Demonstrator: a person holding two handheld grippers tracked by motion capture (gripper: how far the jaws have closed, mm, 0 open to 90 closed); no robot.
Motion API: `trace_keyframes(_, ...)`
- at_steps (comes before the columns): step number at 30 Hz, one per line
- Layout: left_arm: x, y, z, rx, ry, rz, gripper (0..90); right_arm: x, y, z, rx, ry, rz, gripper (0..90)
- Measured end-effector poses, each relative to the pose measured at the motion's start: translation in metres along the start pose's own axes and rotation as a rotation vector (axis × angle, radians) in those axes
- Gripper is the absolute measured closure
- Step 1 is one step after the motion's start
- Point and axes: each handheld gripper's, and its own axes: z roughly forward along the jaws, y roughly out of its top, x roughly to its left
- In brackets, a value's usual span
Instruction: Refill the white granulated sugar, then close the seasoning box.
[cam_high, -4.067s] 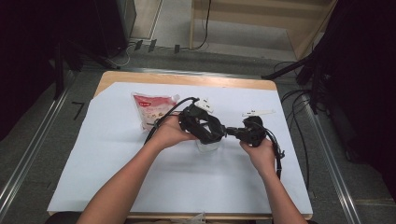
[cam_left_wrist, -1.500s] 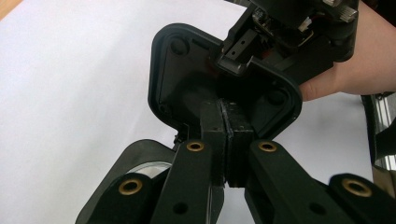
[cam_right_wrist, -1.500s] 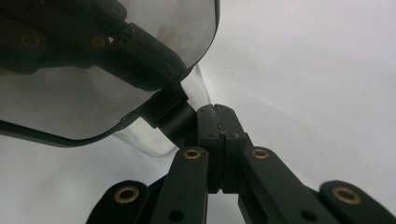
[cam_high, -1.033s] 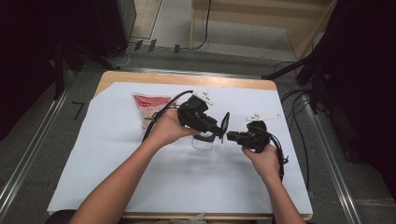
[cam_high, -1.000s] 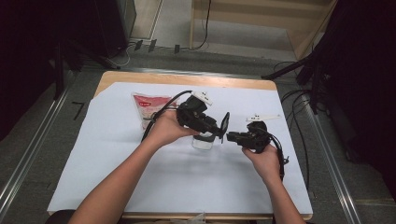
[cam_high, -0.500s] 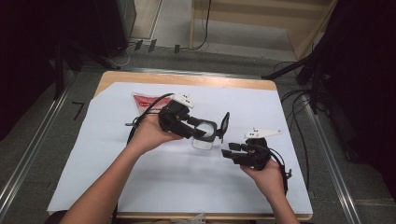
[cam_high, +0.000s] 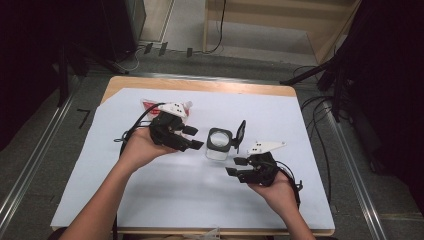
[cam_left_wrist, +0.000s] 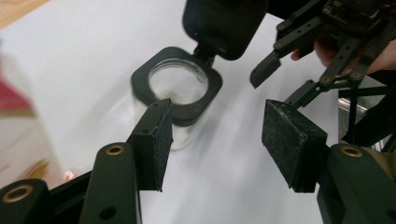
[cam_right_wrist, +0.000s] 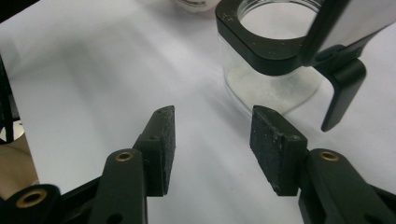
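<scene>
A clear glass jar with a black square collar stands on the white sheet, its hinged black lid flipped up on the right side. The jar appears just beyond my left jaws, and the jar rises past my right jaws at the upper right. My left gripper is open just left of the jar, nothing between its pads. My right gripper is open below and right of the jar, also holding nothing. The right gripper's fingers appear beyond the jar in the left gripper view.
A red and white packet lies on the white sheet behind the left hand. The wooden table edge runs along the back. Cables trail off the table's right side.
Both grippers have drawn back from the jar, the left one leftward and the right one down toward the near edge. The jar's lid, shut 4 seconds ago, now stands up.
</scene>
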Motion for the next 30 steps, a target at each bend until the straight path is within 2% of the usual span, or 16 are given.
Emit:
trace_keyframes(2,0.002,-0.003,-0.005,-0.008,0.0,-0.022,44.1,0.002,0.002,0.0,0.004,0.004,-0.003,52.1)
trace_keyframes(10,0.01,-0.015,-0.02,0.014,0.019,-0.042,43.3,0.012,0.011,-0.001,-0.016,0.011,-0.035,54.3)
trace_keyframes(14,0.016,-0.02,-0.031,-0.002,0.035,-0.059,43.3,0.015,0.012,0.0,-0.02,0.02,-0.044,54.3)
trace_keyframes(22,0.025,-0.03,-0.053,-0.015,0.1,-0.088,43.3,0.021,0.014,0.0,-0.026,0.039,-0.056,54.4)
trace_keyframes(26,0.032,-0.036,-0.062,-0.019,0.117,-0.108,43.3,0.025,0.016,0.002,-0.025,0.045,-0.065,54.4)
trace_keyframes(30,0.038,-0.043,-0.071,-0.006,0.145,-0.131,43.3,0.028,0.017,0.004,-0.02,0.049,-0.078,54.5)
